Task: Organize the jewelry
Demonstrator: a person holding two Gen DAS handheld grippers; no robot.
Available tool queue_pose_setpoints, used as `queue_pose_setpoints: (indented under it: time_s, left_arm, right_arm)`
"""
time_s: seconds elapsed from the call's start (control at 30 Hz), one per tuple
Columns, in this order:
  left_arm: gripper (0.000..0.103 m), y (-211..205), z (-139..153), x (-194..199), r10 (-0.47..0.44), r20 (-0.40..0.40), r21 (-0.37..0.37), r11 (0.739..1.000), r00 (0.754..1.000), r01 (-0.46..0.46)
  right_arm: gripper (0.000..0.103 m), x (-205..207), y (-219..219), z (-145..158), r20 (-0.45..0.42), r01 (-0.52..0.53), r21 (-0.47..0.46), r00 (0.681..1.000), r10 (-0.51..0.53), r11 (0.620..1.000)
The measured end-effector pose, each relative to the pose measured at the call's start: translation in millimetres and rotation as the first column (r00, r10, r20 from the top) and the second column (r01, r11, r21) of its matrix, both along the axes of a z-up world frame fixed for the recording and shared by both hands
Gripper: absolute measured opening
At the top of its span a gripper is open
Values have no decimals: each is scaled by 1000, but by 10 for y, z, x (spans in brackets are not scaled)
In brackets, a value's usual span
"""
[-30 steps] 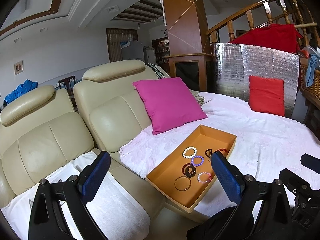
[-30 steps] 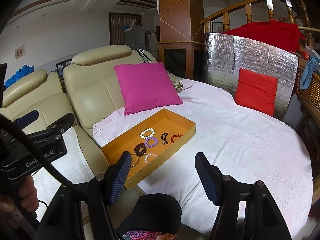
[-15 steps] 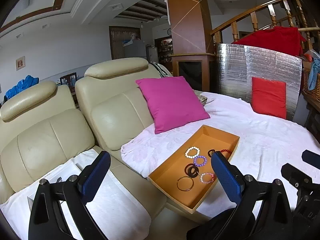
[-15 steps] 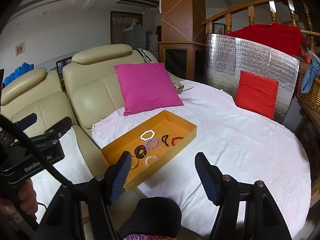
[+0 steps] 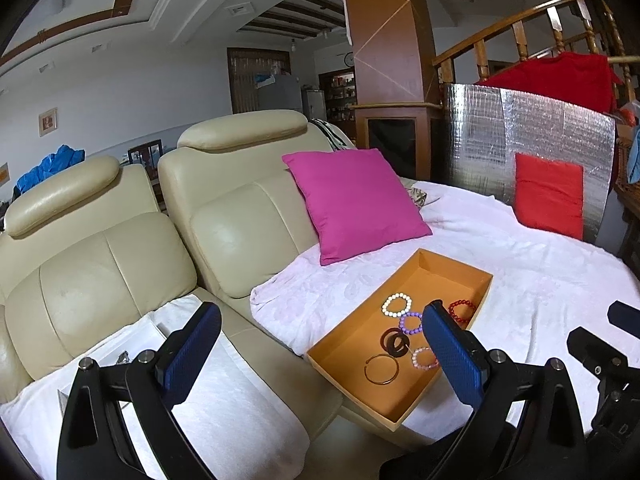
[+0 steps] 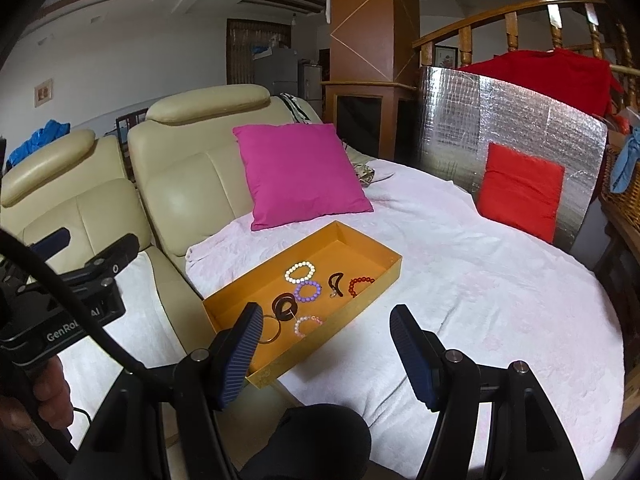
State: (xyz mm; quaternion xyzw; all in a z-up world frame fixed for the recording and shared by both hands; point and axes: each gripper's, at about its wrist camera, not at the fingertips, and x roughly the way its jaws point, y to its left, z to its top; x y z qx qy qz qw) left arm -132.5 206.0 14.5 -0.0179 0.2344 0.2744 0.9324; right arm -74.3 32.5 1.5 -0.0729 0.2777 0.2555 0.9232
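Observation:
An orange tray lies on the pale pink cloth near its left edge. In it are a white bead bracelet, a purple one, a red one, a pink one, dark brown rings, a thin gold bangle and a dark clip. My left gripper hangs open short of the tray, over the sofa's edge. My right gripper is open and empty in front of the tray's near end.
A cream leather sofa stands to the left, with a white towel on its seat. A magenta cushion leans behind the tray. A red cushion rests against a silver foil panel. A wicker basket is at the right edge.
Both grippers stay open and nearly still. The views have only drifted slightly.

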Motion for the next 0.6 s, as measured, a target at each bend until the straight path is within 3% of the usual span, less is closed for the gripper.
queue_pose_setpoints:
  time_s: [0.6]
  left_arm:
    - [100, 30, 19, 155, 16, -8, 3, 1000, 1000, -16]
  right_arm:
    - [70, 239, 49, -60, -13, -6, -1, 1000, 6, 1000]
